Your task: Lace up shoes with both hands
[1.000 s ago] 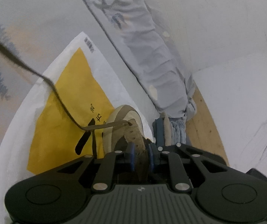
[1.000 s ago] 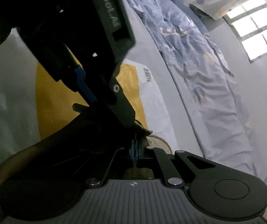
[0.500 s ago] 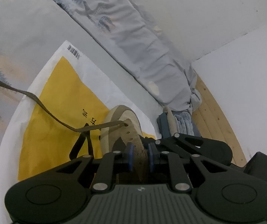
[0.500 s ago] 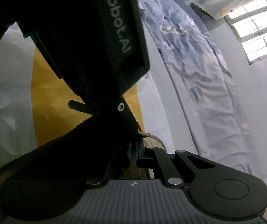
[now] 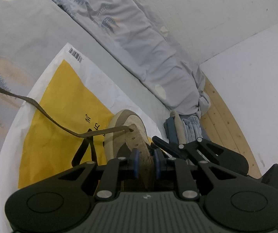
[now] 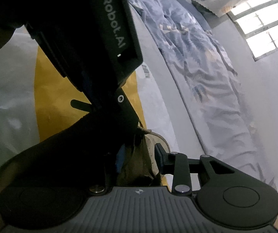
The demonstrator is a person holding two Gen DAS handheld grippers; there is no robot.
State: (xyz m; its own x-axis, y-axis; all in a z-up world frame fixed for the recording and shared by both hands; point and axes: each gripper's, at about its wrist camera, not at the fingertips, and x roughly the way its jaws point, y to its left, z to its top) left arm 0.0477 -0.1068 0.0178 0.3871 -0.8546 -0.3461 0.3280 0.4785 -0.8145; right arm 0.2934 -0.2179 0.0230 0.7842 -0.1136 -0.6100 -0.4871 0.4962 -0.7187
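A beige suede shoe (image 5: 128,124) stands on a yellow and white mailer bag (image 5: 61,116). My left gripper (image 5: 146,162) is shut on the shoe's eyelet flap, with its blue pads pressing from both sides. A flat brown lace (image 5: 47,114) leaves the front eyelet and trails off to the left. My right gripper (image 6: 139,157) has its jaws opening. The shoe's upper (image 6: 145,155) stands between the parted pads, which do not clamp it. In the left wrist view the right gripper (image 5: 155,142) sits just right of the shoe. The left tool's black housing (image 6: 100,38) hides much of the right wrist view.
The bag lies on a pale grey bed sheet (image 5: 32,29). A rumpled blue-grey duvet (image 5: 139,48) runs along the white wall (image 5: 226,19). Folded clothes (image 5: 185,128) and a wooden bed edge (image 5: 228,128) are to the right. A window (image 6: 263,25) is bright at upper right.
The right gripper's jaws, shut before, have parted around the shoe's upper. It has come into the left wrist view from the right. The lace now hangs lower and slacker.
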